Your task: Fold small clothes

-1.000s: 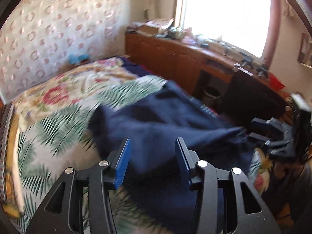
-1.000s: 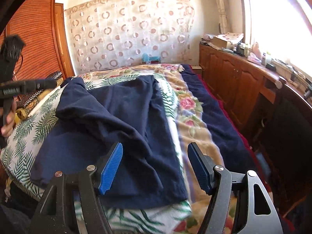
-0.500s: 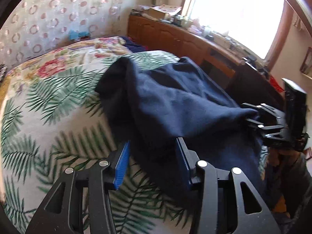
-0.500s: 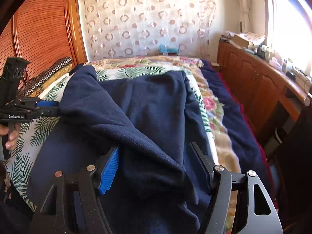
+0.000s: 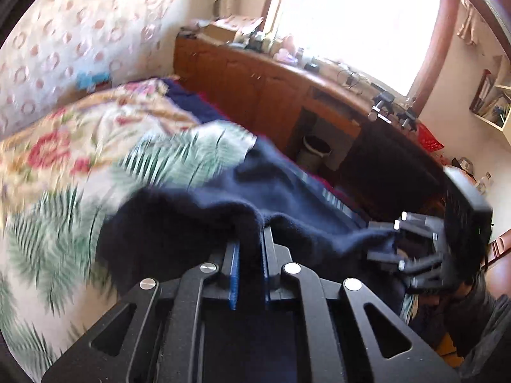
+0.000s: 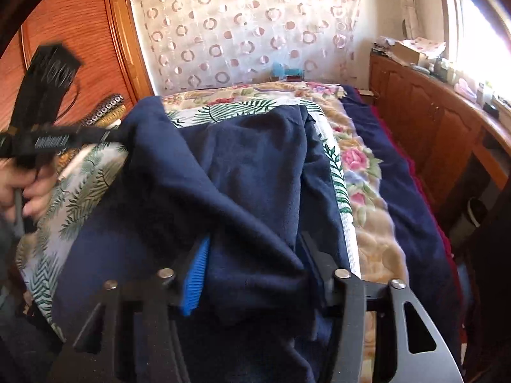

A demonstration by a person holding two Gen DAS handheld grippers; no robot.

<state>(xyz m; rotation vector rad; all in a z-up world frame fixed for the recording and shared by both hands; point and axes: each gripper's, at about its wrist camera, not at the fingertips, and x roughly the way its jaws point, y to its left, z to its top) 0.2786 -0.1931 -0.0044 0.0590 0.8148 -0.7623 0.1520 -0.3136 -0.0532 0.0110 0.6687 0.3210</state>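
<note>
Lettering on the left gripper (image 6: 105, 135) is too blurred to read; both it and the right gripper (image 6: 255, 255) are closing on the navy garment (image 6: 249, 166), fingertips buried in cloth.

No legible text from where I sit. Only candidate: white lettering on side of left gripper (image 6: 105, 134), left edge of right wrist view, too motion-blurred to read. Left wrist view: nothing readable on bed or shelf, blur throughout.
</note>
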